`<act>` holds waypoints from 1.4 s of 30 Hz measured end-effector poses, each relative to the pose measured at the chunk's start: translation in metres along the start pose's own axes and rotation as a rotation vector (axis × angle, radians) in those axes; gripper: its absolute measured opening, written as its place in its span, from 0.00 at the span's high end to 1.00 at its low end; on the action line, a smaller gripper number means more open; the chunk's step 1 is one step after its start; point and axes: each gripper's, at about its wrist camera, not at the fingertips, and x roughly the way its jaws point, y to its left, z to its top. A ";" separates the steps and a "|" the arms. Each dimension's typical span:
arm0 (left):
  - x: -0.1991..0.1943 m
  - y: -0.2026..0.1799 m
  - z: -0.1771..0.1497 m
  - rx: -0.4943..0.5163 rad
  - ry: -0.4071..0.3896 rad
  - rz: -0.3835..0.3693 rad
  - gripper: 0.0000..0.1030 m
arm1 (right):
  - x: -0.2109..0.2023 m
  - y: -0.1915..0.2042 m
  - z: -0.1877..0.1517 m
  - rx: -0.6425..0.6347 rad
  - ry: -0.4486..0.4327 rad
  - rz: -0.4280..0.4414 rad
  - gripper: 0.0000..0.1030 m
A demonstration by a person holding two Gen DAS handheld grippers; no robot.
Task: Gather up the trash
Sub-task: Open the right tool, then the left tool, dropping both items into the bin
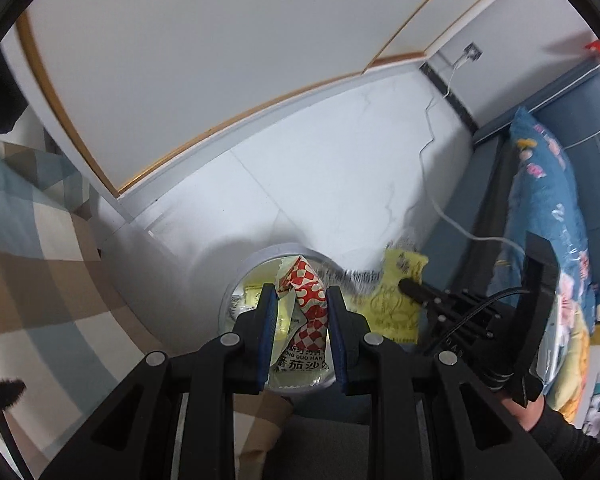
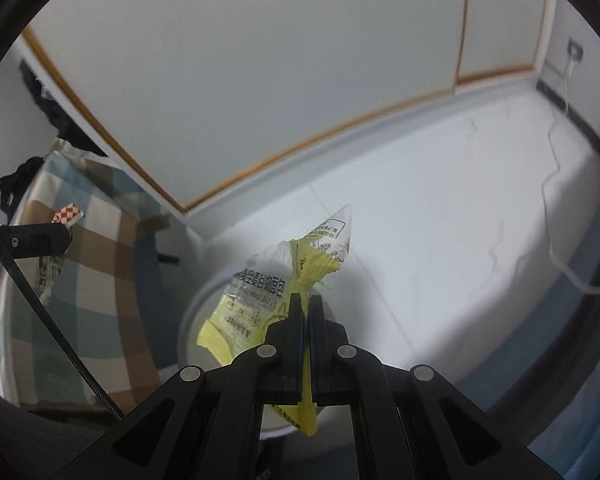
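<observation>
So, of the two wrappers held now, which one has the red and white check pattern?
The wrapper in the left gripper: the red-and-white checked sachet, held over the round bin. The right gripper holds a yellow and clear bread wrapper instead.

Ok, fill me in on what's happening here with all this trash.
A person is collecting trash with a gripper in each hand. The left gripper has a red-and-white checkered sauce packet between its fingers, over the round bin on the white floor. The right gripper is clamped on a yellow-and-clear bread wrapper, also above the bin. Neither piece has been dropped in yet.
</observation>
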 end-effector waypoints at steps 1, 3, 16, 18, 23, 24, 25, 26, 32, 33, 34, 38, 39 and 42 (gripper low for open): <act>0.005 -0.002 0.002 -0.001 0.013 0.002 0.81 | 0.008 -0.002 -0.002 0.011 0.033 -0.002 0.98; 0.010 0.000 0.003 -0.005 0.030 -0.009 0.81 | 0.020 -0.002 -0.006 0.009 0.069 -0.013 0.98; 0.041 0.008 0.004 -0.022 0.162 -0.123 0.81 | 0.071 0.002 -0.023 0.059 0.217 0.077 0.93; 0.048 0.007 0.004 -0.016 0.201 -0.152 0.81 | 0.073 0.001 -0.025 0.077 0.221 0.080 0.90; 0.054 0.000 0.003 0.024 0.226 -0.133 0.81 | 0.072 -0.006 -0.030 0.125 0.218 0.118 0.72; 0.055 -0.002 0.002 0.034 0.233 -0.137 0.81 | 0.071 -0.007 -0.032 0.128 0.222 0.119 0.70; 0.055 -0.002 0.001 0.040 0.237 -0.138 0.81 | 0.071 -0.009 -0.033 0.132 0.225 0.118 0.63; 0.056 -0.003 0.002 0.047 0.240 -0.135 0.81 | 0.070 -0.011 -0.030 0.136 0.224 0.118 0.59; 0.063 -0.001 0.003 0.060 0.275 -0.137 0.81 | 0.058 -0.026 -0.028 0.205 0.185 0.098 0.53; 0.065 -0.001 0.003 0.064 0.285 -0.139 0.81 | 0.055 -0.028 -0.027 0.214 0.174 0.098 0.53; 0.066 -0.002 0.002 0.067 0.293 -0.139 0.81 | 0.052 -0.030 -0.027 0.219 0.167 0.091 0.51; 0.073 -0.004 0.000 0.071 0.328 -0.120 0.81 | 0.043 -0.038 -0.025 0.230 0.140 0.071 0.46; 0.074 -0.004 -0.001 0.062 0.328 -0.112 0.81 | 0.045 -0.035 -0.024 0.235 0.135 0.067 0.46; 0.076 -0.002 -0.002 0.051 0.345 -0.102 0.71 | 0.041 -0.038 -0.022 0.264 0.114 0.063 0.42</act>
